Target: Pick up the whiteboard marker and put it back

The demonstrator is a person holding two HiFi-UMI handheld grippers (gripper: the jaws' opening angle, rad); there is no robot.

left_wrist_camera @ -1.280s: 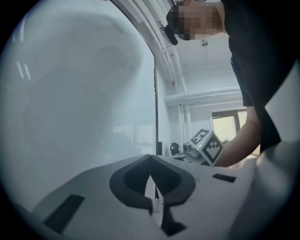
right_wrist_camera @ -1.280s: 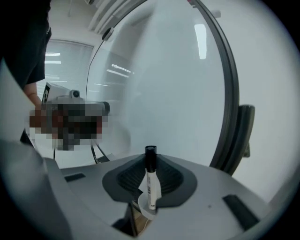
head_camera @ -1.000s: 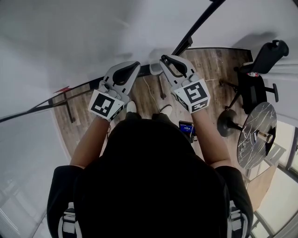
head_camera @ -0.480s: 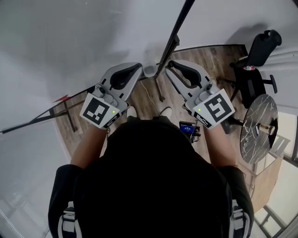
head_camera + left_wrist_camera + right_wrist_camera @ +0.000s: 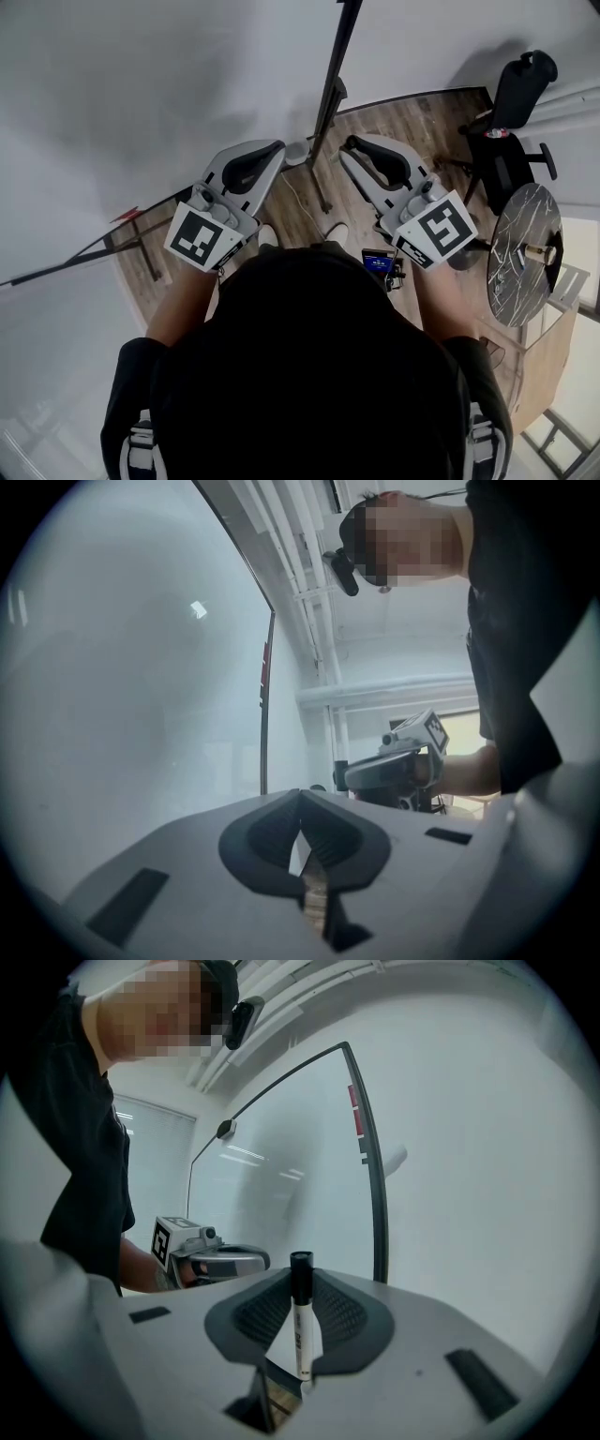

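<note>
right tongs (image 5: 300, 1281) clasp the marker (image 5: 302, 1335), unseen in head view; left tongs (image 5: 300, 797) clenched.

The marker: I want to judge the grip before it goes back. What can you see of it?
The marker is a white barrel with a black cap and dark print too small to read. In the right gripper view it stands upright, cap up, clamped between the right gripper's ribbed pads, cap poking above them. Nothing else touches it.
</note>
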